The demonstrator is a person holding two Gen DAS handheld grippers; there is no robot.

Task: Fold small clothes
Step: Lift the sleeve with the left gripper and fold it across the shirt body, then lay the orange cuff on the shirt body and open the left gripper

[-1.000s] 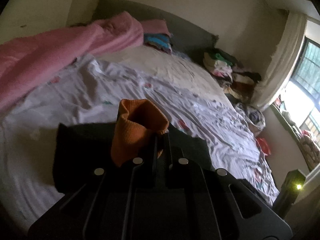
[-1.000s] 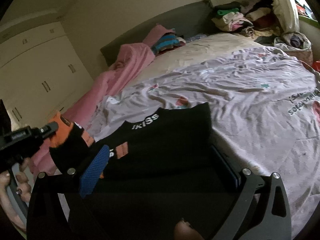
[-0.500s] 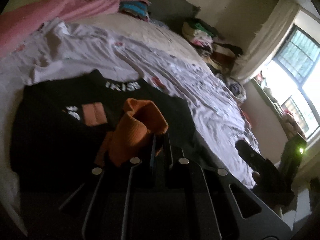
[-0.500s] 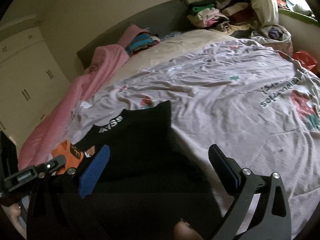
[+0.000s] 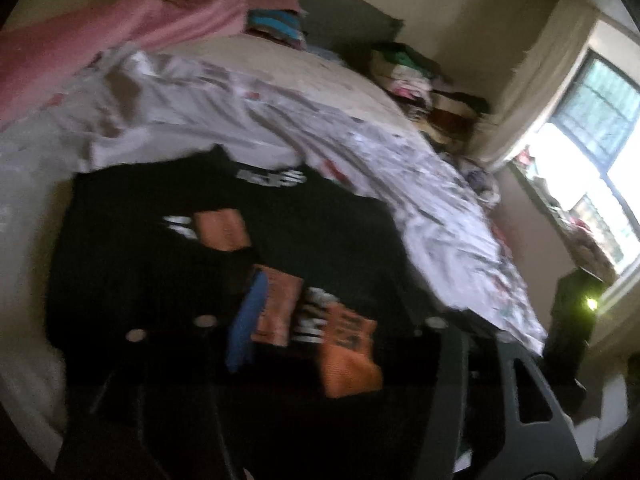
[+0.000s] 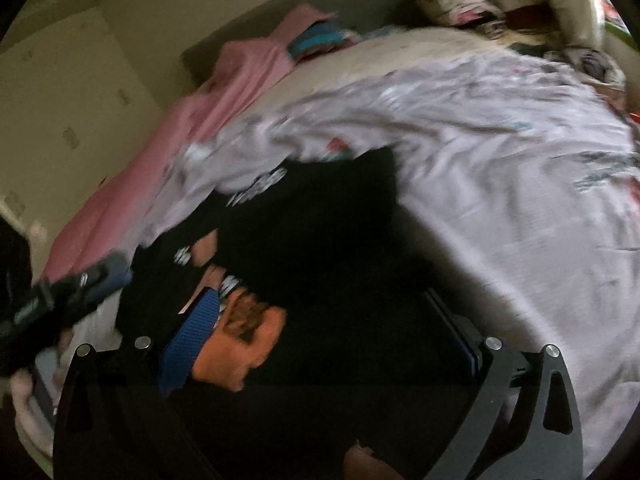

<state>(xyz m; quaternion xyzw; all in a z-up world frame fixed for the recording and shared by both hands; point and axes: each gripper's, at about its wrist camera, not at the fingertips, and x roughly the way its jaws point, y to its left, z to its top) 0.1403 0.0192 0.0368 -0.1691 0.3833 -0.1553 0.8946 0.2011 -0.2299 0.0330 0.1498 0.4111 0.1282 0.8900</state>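
Note:
A small black garment (image 5: pixel 160 260) with white lettering, orange patches and orange cuffs lies spread on the printed bed sheet (image 5: pixel 360 152). My left gripper (image 5: pixel 340 328) hovers low over its near edge with jaws opening. One orange cuff (image 5: pixel 348 360) lies loose between them, and the pads do not touch it. In the right wrist view the black garment (image 6: pixel 320 248) fills the middle. My right gripper (image 6: pixel 324 332) stands open just above it, with the orange cuff (image 6: pixel 240 348) beside its blue left pad. The left gripper (image 6: pixel 60 300) shows at the left edge. Both views are blurred.
A pink blanket (image 5: pixel 100 36) is bunched along the far left of the bed. Piles of folded clothes (image 5: pixel 416 76) sit by the headboard corner. A window (image 5: pixel 600 128) and a dark device with a green light (image 5: pixel 576 320) are on the right. A pale wardrobe (image 6: pixel 60 120) stands at the left.
The left gripper, shut on the orange cuff before, has opened and the cuff now lies on the black garment. Both grippers have sunk closer to the bed.

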